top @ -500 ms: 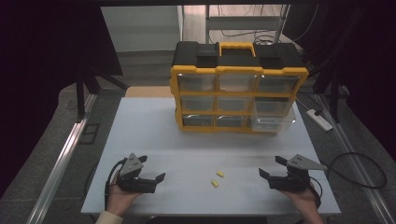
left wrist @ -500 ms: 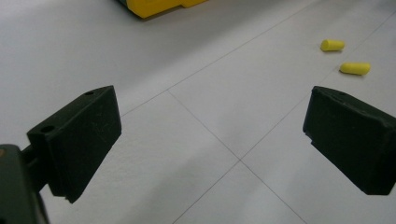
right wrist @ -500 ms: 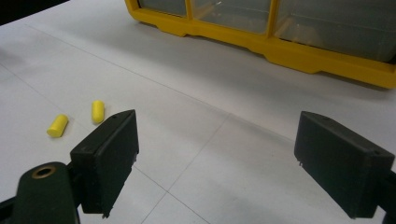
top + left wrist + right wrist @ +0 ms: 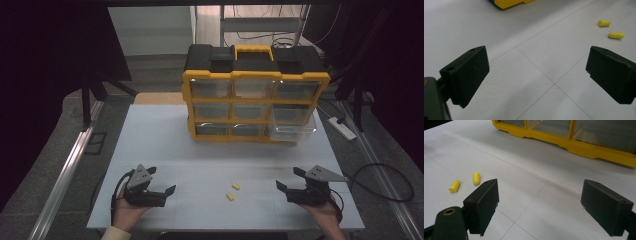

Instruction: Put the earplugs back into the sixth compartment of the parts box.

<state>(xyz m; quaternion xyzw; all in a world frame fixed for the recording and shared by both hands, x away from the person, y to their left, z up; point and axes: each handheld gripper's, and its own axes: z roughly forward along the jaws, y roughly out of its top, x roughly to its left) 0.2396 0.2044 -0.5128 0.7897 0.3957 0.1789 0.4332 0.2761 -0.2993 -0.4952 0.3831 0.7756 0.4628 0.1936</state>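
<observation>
I have both claws resting low at the near edge of the worktop (image 4: 165, 135), the left claw (image 4: 162, 182) and the right claw (image 4: 288, 179) pointing in toward each other, each with its jaws spread wide and nothing between them. Between them, a little nearer the right one, lie the two yellow earplugs (image 4: 232, 191), close together but apart, on bare worktop; from the left gripper view they sit off to the upper right (image 4: 611, 29), and from the right gripper view to the left of my jaws (image 4: 465, 182). At the far side stands the yellow drawer organizer (image 4: 256, 106), with its bottom right drawer (image 4: 294, 131) pulled out and, as far as I can tell, empty. I judge this to be the opening step: nothing is picked up yet, and the plugs look meant for that drawer. My next move calls for swinging the right claw left and forward over the nearer plug, lining the jaws across its short side, lowering until the pads straddle it, then closing gently. The plugs are small and round, so a careless nudge could roll one away.
</observation>
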